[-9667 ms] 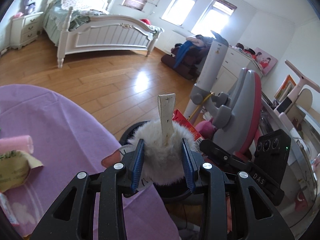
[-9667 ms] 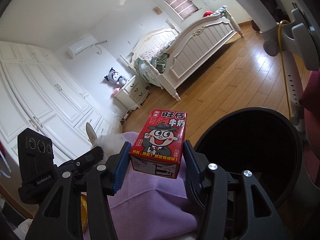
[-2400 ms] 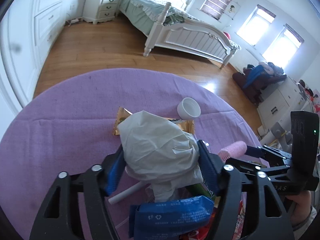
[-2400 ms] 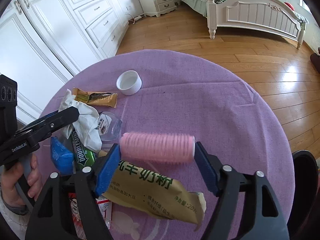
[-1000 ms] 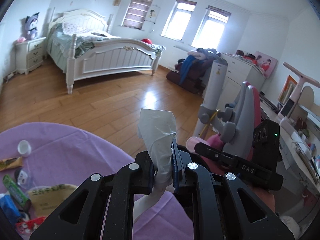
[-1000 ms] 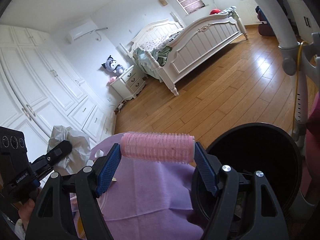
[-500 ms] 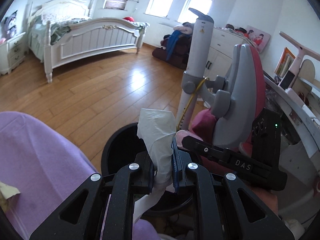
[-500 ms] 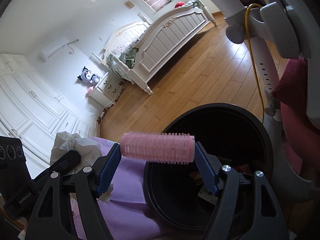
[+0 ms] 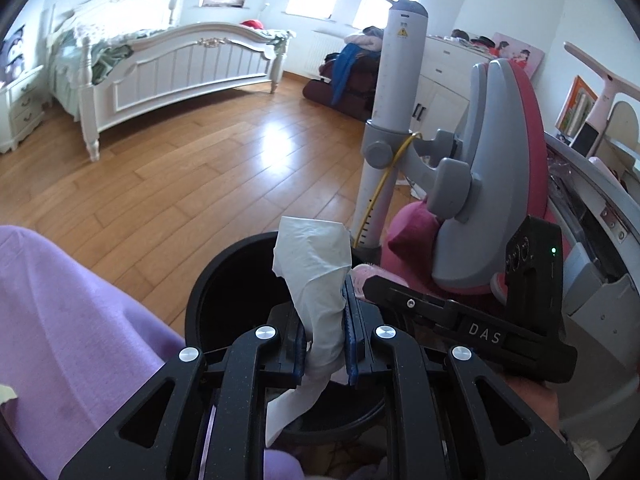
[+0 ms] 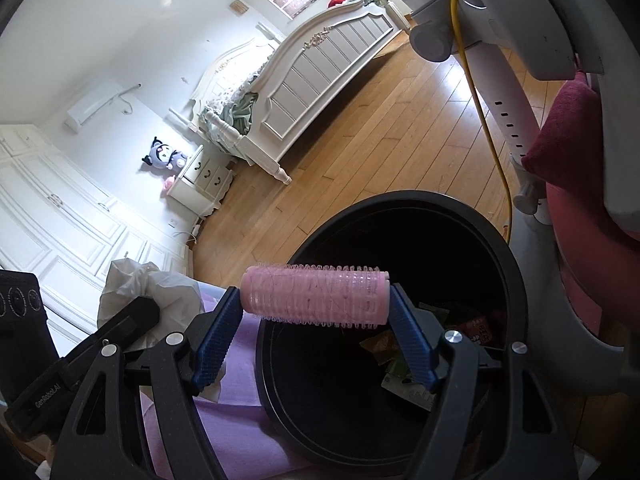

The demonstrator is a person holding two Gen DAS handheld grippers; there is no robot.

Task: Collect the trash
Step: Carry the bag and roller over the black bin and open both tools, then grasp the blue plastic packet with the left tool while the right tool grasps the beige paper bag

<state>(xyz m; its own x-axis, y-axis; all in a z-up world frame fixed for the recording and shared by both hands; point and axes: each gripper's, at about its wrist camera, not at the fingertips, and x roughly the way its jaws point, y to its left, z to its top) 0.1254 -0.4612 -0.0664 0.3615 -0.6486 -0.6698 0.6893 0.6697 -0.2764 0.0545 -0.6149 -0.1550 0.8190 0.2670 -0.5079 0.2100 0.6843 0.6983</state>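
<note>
Two grippers' loads, tissue (image 9: 316,276) and pink roller (image 10: 316,295), hover over black bin (image 10: 400,432) beside chair (image 9: 496,168).

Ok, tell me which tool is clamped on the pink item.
The right tool: it grips the pink hair roller endwise, while the left tool pinches white tissue.

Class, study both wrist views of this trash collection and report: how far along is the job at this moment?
Done: wrappers already lie inside the black bin. In hand: the left gripper is shut on a crumpled white tissue above the bin's mouth, and the right gripper clamps a pink hair roller endwise over the bin. Left: releasing both. A scrap at the purple tablecloth's edge hints that more remains.
</note>
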